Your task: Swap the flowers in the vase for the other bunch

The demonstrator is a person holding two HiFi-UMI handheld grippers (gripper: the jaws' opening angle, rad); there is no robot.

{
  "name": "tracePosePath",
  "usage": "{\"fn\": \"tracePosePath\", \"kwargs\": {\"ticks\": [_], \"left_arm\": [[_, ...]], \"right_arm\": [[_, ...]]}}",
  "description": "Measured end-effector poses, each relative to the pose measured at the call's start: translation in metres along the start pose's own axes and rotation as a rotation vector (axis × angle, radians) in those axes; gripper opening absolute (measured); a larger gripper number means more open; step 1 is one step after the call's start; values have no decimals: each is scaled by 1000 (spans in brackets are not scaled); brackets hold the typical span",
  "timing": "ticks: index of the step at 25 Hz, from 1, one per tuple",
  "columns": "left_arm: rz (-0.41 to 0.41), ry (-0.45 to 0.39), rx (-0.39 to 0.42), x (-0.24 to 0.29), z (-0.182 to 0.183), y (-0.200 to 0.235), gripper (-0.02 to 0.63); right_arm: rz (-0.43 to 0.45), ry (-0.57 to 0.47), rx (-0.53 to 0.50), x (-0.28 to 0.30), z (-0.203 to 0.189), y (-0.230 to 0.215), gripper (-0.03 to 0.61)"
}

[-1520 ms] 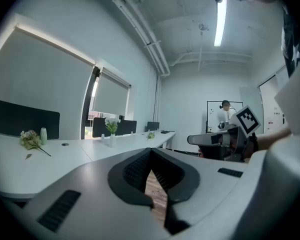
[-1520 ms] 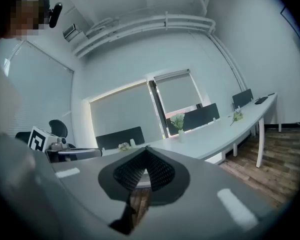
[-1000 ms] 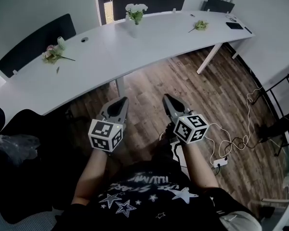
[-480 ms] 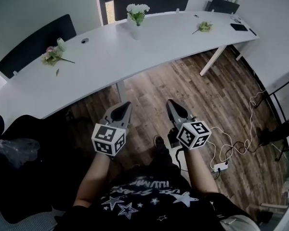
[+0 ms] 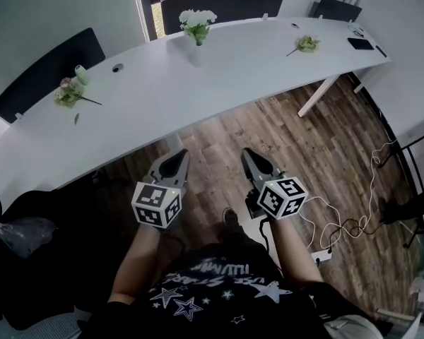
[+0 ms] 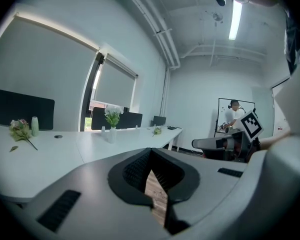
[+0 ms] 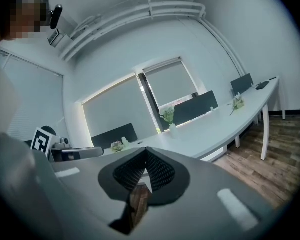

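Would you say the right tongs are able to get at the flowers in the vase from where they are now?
Probably not yet: the right tongs hang shut over the wooden floor, short of the table, and the vase stands near its far edge. Nothing blocks the way.

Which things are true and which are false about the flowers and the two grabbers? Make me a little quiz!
1. The vase holds white flowers. True.
2. The left gripper is holding a bunch of flowers. False: it is shut and empty, away from the desk.
3. A pink bunch lies on the desk. True.
4. The right gripper has its jaws wide open. False: they are shut with nothing between them.
5. The vase has tipped over. False: it stands upright.
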State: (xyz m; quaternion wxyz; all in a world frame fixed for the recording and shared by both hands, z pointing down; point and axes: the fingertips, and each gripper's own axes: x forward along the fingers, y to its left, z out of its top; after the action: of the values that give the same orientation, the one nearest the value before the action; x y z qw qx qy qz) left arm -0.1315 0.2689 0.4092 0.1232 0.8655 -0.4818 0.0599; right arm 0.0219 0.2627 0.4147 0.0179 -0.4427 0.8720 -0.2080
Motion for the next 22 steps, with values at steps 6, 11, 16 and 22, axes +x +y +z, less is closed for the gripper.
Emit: {"fn": "tracePosePath", "kwargs": {"ticks": [6,11,16,22], "left_arm": [[41,1,-23,43,13,7,8],[66,4,-22,74,20,2,8],[89,8,-22,98,27,-3,8],[130,10,-23,123,33,-8,8]], "right_arm": [[24,19,-4,23,26,-40,3],[45,14,8,33,42,-72,3],[78,15,28,44,52,-96,3],[122,23,32,53,64,-121,3]]}}
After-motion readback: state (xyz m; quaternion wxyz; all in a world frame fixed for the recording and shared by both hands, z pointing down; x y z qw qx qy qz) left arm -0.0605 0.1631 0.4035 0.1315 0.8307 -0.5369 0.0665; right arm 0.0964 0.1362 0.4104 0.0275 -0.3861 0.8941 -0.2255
